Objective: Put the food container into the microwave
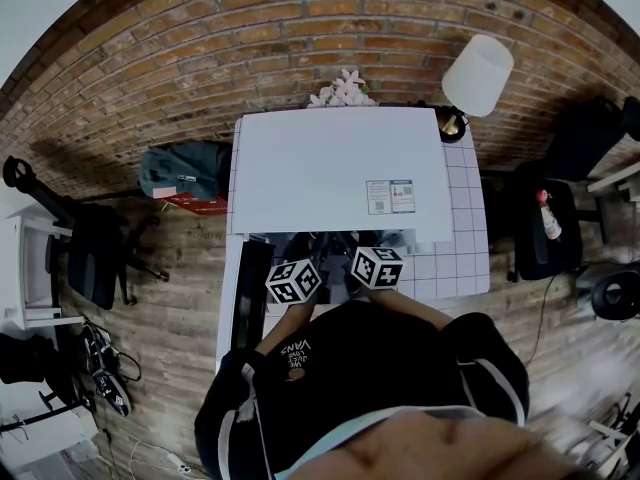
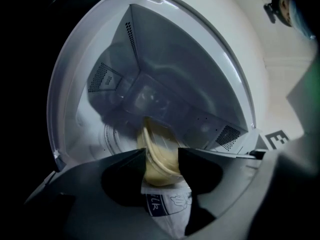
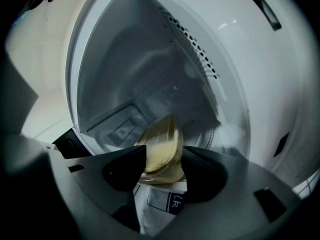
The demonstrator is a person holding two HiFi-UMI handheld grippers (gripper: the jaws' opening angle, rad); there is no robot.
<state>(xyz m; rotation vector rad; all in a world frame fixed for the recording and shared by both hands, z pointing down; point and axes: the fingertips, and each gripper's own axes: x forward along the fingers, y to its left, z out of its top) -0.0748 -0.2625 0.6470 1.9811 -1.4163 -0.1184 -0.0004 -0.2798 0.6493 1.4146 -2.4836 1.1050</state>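
both claws are at the open mouth of the white microwave (image 1: 340,168). left gripper (image 2: 160,155) is pinching the food container (image 2: 158,140) on one side, and right gripper (image 3: 165,153) is pinching its other side. we see a clear tub with yellowish contents, partly inside the microwave cavity. can't tell if it touches the cavity floor. microwave door (image 1: 250,293) hangs open at the microwave's left.

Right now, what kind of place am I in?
Likely a home-style room or studio corner, not a full kitchen: a white microwave on a small tiled table against a brick wall, a lamp beside it, an office chair to the side.
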